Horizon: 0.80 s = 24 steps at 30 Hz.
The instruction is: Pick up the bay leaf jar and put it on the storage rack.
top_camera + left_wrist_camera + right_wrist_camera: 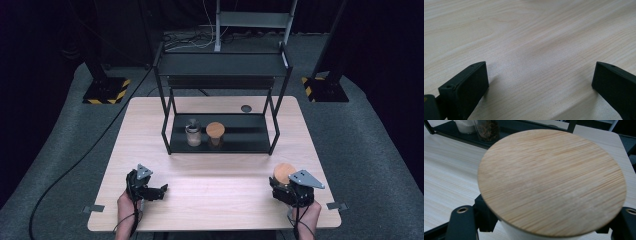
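The right claw (pixel 286 186) grips a white jar (pixel 524 233) with a round wooden lid (pixel 551 182) — it sits at the tabletop's (pixel 220 185) near right corner. The left claw (pixel 159 191) rests wide apart, holding nothing.

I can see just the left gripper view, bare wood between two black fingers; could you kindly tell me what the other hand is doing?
Observer: The right gripper is shut on a white jar with a round wooden lid, near the table's right front corner.
Operator: Thank you. Is anything else on the table?
Observer: A black two-level rack stands at the far middle of it.
Operator: Does the rack hold anything?
Observer: Its lower shelf carries a clear jar and, beside it, a wooden-lidded jar.
Operator: And where is my gripper?
Observer: The left gripper sits open near the front left, fingers pointing toward the table's middle.
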{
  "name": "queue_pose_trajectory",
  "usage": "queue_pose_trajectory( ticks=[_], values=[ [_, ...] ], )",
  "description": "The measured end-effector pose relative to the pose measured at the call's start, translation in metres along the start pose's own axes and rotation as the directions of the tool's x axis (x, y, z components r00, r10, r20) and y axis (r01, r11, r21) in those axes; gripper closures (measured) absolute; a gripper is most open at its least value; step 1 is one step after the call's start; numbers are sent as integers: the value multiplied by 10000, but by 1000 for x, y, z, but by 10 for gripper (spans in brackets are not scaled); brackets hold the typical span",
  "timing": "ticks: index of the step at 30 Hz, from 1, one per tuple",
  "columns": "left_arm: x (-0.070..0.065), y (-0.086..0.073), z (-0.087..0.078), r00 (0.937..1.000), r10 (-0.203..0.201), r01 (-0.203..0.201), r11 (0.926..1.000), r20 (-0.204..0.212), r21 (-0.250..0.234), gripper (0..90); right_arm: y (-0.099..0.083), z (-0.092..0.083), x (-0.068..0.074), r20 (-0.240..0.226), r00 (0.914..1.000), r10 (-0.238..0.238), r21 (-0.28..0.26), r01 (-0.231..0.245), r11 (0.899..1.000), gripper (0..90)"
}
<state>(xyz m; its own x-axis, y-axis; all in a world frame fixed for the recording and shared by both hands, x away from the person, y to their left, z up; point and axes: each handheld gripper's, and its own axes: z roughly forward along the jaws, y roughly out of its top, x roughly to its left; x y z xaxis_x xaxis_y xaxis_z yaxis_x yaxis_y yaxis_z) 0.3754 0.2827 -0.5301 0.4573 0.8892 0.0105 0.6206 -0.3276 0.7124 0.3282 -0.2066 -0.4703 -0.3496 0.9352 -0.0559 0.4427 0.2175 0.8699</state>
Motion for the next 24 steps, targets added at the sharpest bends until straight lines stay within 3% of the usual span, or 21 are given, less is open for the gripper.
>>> queue_pose_trajectory(
  ticks=[24],
  values=[
    [0,0,0,10000,-17,17,10000,-1,-18,2,13,13,6,-208,9995,-253,-4,253,9997,248]
  ],
)
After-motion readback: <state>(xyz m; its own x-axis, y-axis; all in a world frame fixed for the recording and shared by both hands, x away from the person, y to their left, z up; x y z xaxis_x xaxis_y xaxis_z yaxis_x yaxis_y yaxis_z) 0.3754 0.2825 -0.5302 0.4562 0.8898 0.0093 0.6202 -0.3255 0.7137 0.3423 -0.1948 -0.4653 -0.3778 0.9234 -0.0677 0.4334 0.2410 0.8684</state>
